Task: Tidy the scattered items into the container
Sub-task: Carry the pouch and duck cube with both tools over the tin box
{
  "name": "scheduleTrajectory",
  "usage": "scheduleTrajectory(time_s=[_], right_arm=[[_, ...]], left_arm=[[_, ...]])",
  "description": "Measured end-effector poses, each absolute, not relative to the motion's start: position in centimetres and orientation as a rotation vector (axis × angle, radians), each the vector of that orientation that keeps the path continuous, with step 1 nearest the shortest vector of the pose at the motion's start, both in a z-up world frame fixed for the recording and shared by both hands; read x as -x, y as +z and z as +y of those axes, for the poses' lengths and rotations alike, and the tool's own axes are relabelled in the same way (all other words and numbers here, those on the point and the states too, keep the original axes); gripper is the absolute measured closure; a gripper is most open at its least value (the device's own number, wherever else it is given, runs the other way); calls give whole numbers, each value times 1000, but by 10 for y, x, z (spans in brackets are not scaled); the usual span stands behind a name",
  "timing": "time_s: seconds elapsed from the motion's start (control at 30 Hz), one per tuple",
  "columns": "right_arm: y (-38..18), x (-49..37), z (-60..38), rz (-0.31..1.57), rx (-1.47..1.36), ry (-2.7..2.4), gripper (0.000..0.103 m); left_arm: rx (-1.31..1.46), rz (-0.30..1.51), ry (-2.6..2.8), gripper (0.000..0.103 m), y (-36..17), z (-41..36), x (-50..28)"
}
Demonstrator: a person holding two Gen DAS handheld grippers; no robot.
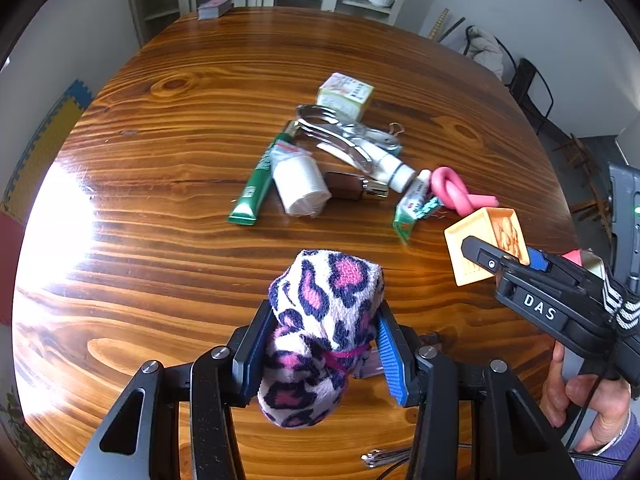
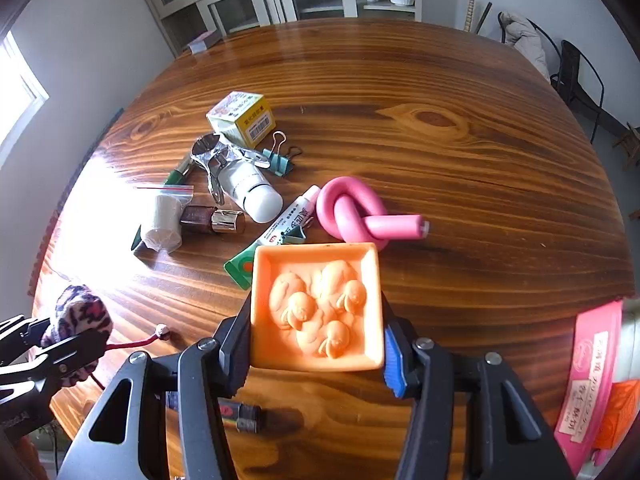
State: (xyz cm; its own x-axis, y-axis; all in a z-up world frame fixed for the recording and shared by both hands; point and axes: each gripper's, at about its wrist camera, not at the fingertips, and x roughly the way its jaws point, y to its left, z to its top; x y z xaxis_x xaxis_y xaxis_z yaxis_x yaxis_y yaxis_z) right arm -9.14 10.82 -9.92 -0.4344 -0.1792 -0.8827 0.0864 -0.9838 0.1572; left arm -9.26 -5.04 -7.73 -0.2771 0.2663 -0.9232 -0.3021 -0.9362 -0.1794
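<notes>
Two grippers are each clamped on something above the wooden table [image 1: 200,92]. The left gripper [image 1: 326,344] pinches a leopard-print sock [image 1: 320,320] between its blue pads, the bundle bulging above and below the fingers. The right gripper [image 2: 316,332] has its fingers against both sides of a square orange dish [image 2: 316,308] with moulded figures inside, holding it clear of the tabletop. Beyond the dish lies a knotted pink foam roller [image 2: 352,216], touching a small white tube [image 2: 288,216]. Further out, a white bottle [image 2: 252,192], a brown bottle [image 2: 212,220], a bagged white roll [image 2: 162,216], metal tongs [image 1: 336,136], a green tube [image 1: 256,184] and a yellow-green box [image 2: 242,118] sit clustered together mid-table.
</notes>
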Motion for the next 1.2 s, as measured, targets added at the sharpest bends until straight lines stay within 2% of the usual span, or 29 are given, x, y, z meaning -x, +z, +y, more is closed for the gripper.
scheduleTrajectory(time_s=[0.67,1.2], right_arm=[[-41,-21,257,-366,-1483,-2801,46],[-33,-105,367,-500,-1517,-2942,46]], left_arm=[[1403,206,2097,53,-37,97,23],[1222,299,1917,53,-8,237,-46]])
